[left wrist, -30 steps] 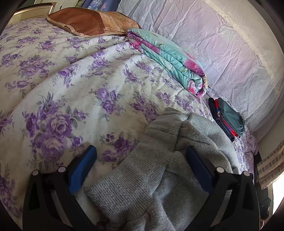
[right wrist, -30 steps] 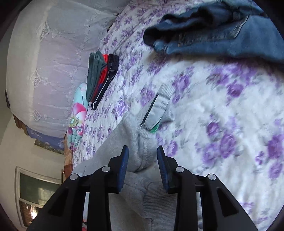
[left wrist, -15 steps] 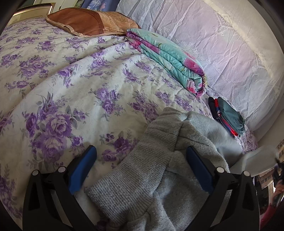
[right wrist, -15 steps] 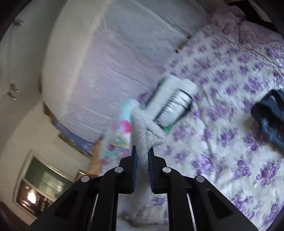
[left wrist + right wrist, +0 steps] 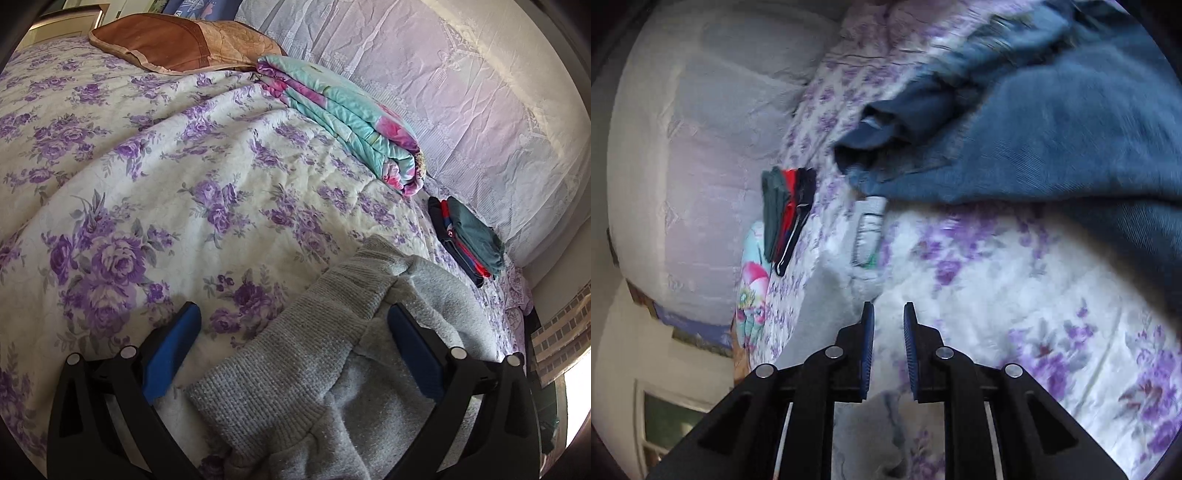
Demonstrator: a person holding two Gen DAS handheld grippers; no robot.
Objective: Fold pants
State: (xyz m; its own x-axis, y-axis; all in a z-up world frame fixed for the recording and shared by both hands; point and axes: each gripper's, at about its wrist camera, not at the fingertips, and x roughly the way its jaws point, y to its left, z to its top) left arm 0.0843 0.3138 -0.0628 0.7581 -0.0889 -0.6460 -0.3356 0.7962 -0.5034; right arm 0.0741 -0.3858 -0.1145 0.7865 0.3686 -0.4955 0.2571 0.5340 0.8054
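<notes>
Holding your left gripper (image 5: 291, 354) wide open, you straddle the grey pants (image 5: 332, 369) bunched at 6 o'clock on the floral bedspread (image 5: 147, 184). Your right gripper (image 5: 888, 314), jaws just parting slightly, holds nothing; jeans (image 5: 1052, 129) lie at 1 o'clock.

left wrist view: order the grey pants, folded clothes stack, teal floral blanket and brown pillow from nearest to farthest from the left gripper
1. grey pants, between the left gripper fingers
2. folded clothes stack, right, by the wall
3. teal floral blanket, beyond, centre right
4. brown pillow, far top left
</notes>
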